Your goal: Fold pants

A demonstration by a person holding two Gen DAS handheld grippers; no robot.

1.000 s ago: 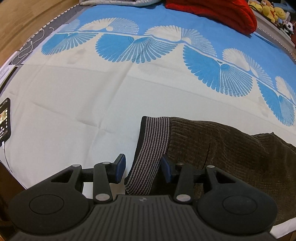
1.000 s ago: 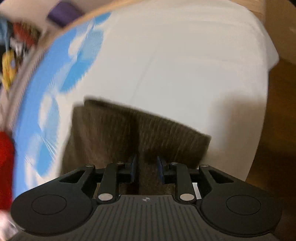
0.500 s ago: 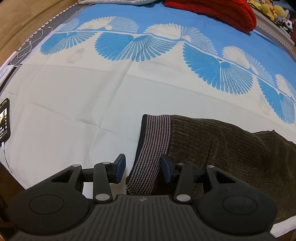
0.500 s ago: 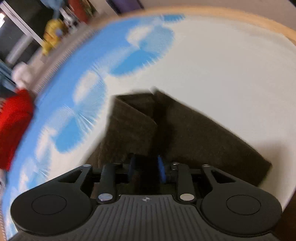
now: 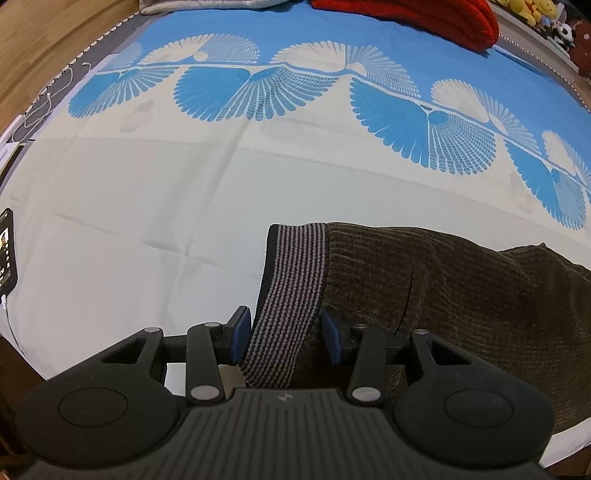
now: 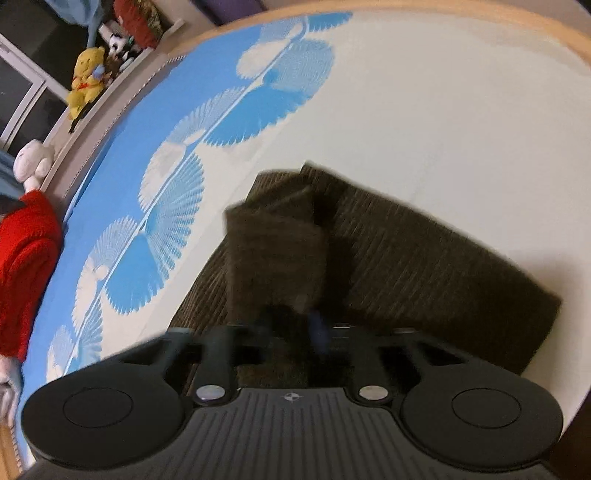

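Note:
Brown corduroy pants lie on the bed sheet. Their striped grey-and-black waistband runs between the fingers of my left gripper, whose jaws stand open on either side of it. In the right wrist view, my right gripper is shut on a raised fold of the pant leg and holds it above the rest of the pants. That view is blurred.
A red blanket lies at the far side of the bed; it also shows in the right wrist view. A phone on a cable lies at the left edge. Stuffed toys sit on a ledge.
My right gripper has lifted the pant leg and swung it over the pants, turning toward the far side. My left gripper has stayed at the waistband.

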